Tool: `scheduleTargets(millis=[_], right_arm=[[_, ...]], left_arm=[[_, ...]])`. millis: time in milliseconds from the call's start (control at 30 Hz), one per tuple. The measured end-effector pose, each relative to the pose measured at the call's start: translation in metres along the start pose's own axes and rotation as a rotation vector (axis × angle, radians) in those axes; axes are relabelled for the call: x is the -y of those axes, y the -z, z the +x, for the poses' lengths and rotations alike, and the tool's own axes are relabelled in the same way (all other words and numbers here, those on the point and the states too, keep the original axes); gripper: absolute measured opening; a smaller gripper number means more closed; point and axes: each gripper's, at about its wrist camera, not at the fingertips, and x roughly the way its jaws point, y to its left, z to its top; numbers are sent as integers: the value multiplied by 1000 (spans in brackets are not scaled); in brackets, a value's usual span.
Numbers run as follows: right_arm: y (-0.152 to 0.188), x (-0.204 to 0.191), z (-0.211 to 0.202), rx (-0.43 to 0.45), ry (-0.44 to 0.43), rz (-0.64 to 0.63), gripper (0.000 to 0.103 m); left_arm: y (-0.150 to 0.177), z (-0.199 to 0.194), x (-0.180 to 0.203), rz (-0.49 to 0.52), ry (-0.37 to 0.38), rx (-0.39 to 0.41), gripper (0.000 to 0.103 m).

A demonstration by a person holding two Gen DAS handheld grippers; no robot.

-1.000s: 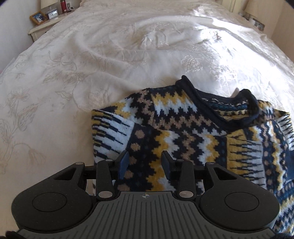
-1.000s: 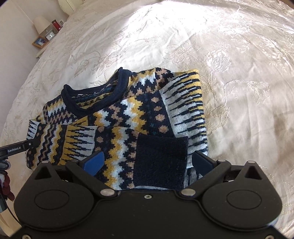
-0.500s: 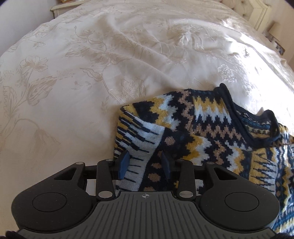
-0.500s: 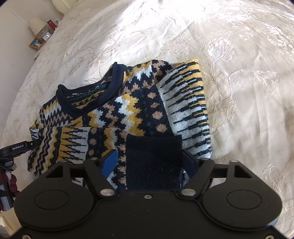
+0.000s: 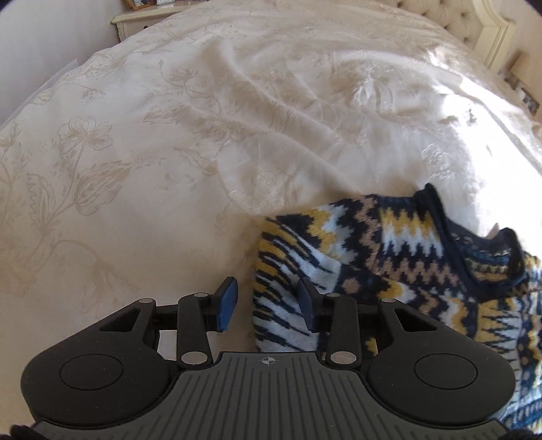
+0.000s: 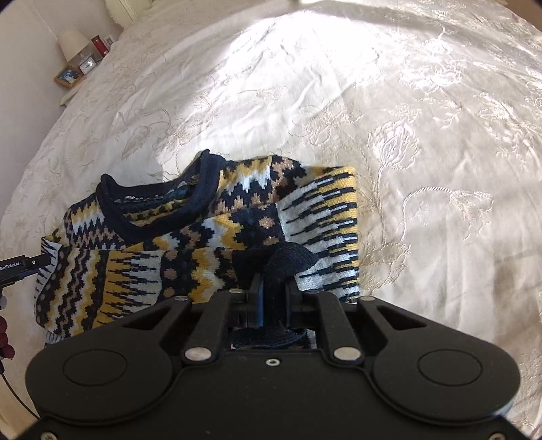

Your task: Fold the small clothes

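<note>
The jaws of the right gripper (image 6: 273,287) are pressed together on the dark navy cuff (image 6: 288,259) of a sleeve, and the knitted fabric bunches up in a small hump just in front of them. The cuff belongs to a patterned sweater (image 6: 189,243) in navy, yellow, white and tan, which lies on the bed (image 6: 389,118) with its sleeves laid across the body. The navy collar (image 6: 152,210) is on the far side, away from the gripper, and the neck opening stands a little raised.

The jaws of the left gripper (image 5: 267,304) stand apart and hold nothing. The right pad (image 5: 306,306) touches or lies just over the left edge of the sweater (image 5: 389,257), while the left, blue pad (image 5: 227,304) is above the bare bedspread, just beside the garment. In this view the sweater fills the lower right part, with the collar (image 5: 457,233) further to the right.

The bed carries a cream bedspread (image 5: 203,135) with a woven flower pattern, wrinkled and bright with sunlight in the middle. In the right wrist view the tip of the left gripper appears at the left edge, close to the sweater's side. Far behind, a nightstand (image 6: 73,84) holds a small lamp (image 6: 73,47), a picture frame (image 6: 67,76) and a red object. In the left wrist view a padded headboard (image 5: 450,23) is at the top right.
</note>
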Motion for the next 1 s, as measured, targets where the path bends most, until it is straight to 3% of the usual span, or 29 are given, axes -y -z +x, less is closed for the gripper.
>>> scheduleTargets(millis=[133,367,400,467,533,667,800,1000], right_arm=[[5,-1,13,-34,76,-17,42],[14,1,3,-26,142,-14,61],[15,0,1,-22,150,-14,72],[20,-1,-6,-10,160,-9,83],[25,-1,-14,-3,157,12,83],[40,-5,-30,14,144,53,95],[59,-17,-45,29,129,74,96],[94,-33,-72,55,54,100,102]], left_arm=[[2,10,-12,-41,0,-24,43],[11,-10,-20,-20,23,-11,46],[13,-16,-23,-32,36,-6,48],[20,-27,-29,-60,62,3,58],[29,-39,-35,-85,89,11,66],[48,-57,-40,-90,141,9,73],[73,-75,-41,-67,169,2,79],[117,-94,-43,-45,227,-45,79]])
